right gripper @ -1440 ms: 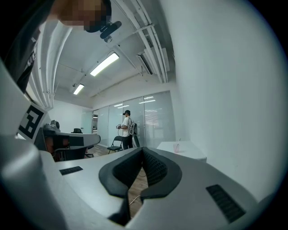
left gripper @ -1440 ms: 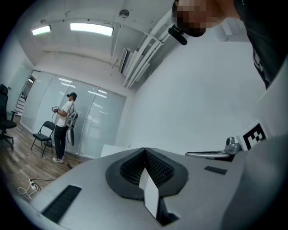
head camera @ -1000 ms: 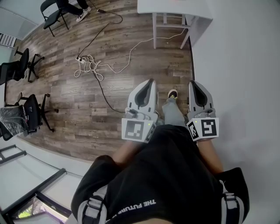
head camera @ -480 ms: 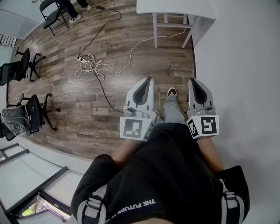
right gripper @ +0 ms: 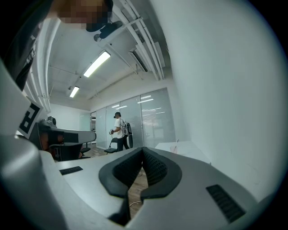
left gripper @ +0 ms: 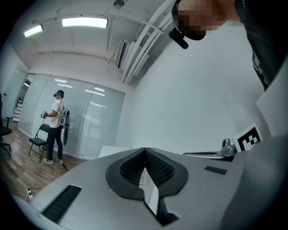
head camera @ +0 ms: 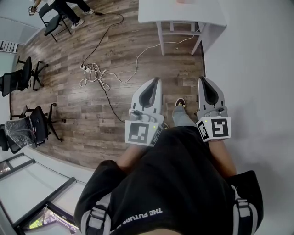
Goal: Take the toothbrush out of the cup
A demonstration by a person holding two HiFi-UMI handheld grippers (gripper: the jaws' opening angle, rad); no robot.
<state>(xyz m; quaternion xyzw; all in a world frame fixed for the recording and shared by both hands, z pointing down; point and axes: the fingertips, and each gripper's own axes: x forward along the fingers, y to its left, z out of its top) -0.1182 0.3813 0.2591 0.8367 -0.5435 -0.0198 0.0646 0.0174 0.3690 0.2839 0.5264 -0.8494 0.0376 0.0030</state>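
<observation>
Held side by side at the waist, left gripper point(head camera: 155, 81) and right gripper point(head camera: 202, 80) point toward the desk point(head camera: 151, 14), jaws closed, empty.

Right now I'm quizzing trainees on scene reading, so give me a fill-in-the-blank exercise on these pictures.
1. The left gripper and the right gripper both have their jaws ____, holding nothing.
2. The floor is laid in ____ planks.
3. Ahead, the pink cup stands on a ____ table.
Missing words: shut; wooden; white.
</observation>
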